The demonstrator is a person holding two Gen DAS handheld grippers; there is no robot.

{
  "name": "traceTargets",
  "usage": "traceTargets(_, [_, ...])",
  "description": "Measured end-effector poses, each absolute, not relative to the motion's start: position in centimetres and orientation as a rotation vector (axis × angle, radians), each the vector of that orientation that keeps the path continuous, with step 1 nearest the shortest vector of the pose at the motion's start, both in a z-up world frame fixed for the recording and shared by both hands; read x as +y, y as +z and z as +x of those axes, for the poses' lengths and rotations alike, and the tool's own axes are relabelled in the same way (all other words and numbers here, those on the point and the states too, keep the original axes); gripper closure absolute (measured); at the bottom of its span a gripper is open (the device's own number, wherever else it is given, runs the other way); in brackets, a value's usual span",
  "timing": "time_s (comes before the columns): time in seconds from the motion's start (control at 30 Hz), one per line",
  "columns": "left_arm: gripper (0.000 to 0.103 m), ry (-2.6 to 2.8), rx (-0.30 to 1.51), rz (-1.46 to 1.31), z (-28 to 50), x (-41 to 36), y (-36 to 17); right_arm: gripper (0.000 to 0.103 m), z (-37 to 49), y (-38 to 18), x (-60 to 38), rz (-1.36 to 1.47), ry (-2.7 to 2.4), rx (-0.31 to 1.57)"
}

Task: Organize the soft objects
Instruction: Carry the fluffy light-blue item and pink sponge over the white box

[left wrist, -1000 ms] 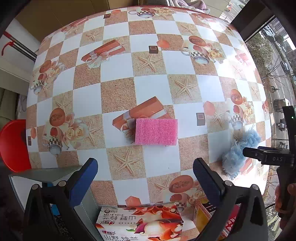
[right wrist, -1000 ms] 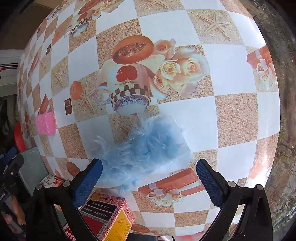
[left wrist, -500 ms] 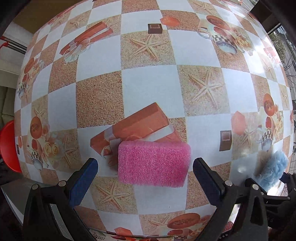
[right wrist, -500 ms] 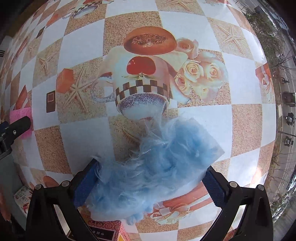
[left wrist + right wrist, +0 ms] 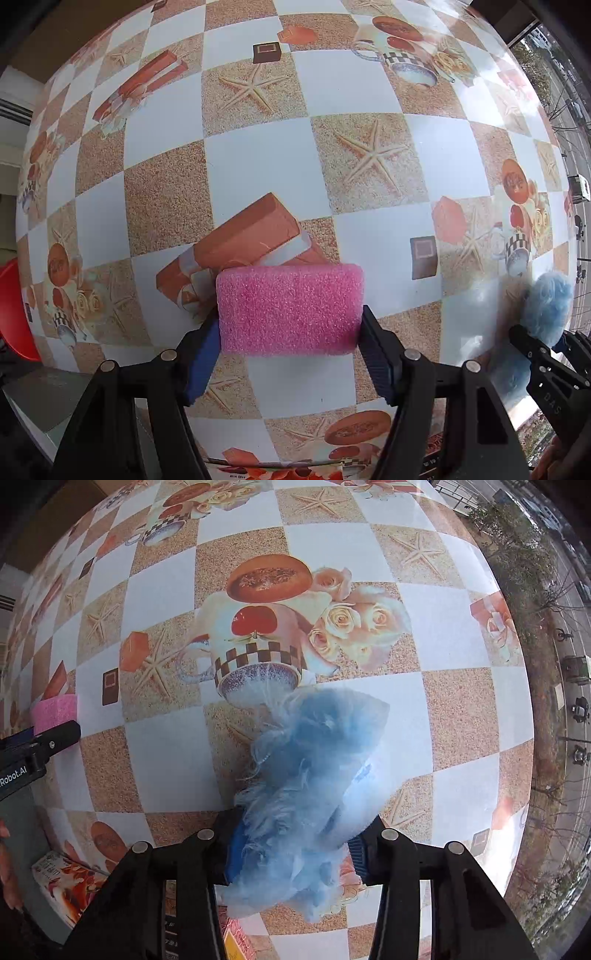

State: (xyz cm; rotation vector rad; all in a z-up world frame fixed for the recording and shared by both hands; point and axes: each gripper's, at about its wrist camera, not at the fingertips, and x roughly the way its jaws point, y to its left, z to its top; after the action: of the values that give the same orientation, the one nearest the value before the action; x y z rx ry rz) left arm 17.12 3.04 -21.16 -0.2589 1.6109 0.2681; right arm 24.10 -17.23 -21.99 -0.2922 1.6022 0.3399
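Observation:
A pink sponge (image 5: pixel 290 308) lies on the checkered tablecloth (image 5: pixel 258 166). My left gripper (image 5: pixel 290 354) is shut on the sponge, both pads pressing its near sides. A bag of fluffy blue feathers (image 5: pixel 310 786) sits between the jaws of my right gripper (image 5: pixel 295 849), which is shut on its lower part. The blue feathers (image 5: pixel 548 308) and the right gripper show at the right edge of the left wrist view. The pink sponge (image 5: pixel 55 710) and the left gripper's finger (image 5: pixel 55 736) show at the left edge of the right wrist view.
A printed carton (image 5: pixel 62 884) and a red and yellow box (image 5: pixel 236 939) lie at the table's near edge. A grey bin (image 5: pixel 44 398) stands at the lower left beside a red chair (image 5: pixel 14 314). The table edge and a street lie to the right (image 5: pixel 554 701).
Both grippers moved forward and down to their objects and closed. The left jaws now clamp the pink sponge; the right jaws now clamp the blue feather bag.

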Motion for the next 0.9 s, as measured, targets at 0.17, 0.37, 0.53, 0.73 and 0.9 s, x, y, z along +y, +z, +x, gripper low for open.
traceTargets(0.17, [0.03, 0.226, 1.524, -0.222, 15.7, 2.2, -17.8, 0.071, 24.3, -20.5, -20.7, -0.084, 0.379, 1.617])
traceTargets(0.37, [0.03, 0.189, 1.436, -0.198, 12.6, 1.5, -12.2, 0.071, 22.9, -15.7, -23.4, 0.02, 0.406, 1.551])
traceTargets(0.53, [0.03, 0.178, 1.4, -0.182, 10.6, 0.6, -8.5, 0.071, 20.4, -10.2, -23.7, 0.026, 0.443, 1.468])
traceTargets(0.73, [0.03, 0.182, 1.37, -0.182, 6.2, 0.5, -5.1, 0.071, 17.3, -6.5, -22.6, 0.034, 0.465, 1.421])
traceTargets(0.9, [0.03, 0.154, 1.352, -0.151, 2.8, 0.3, -3.6, 0.071, 14.2, -4.8, -23.1, -0.007, 0.431, 1.403])
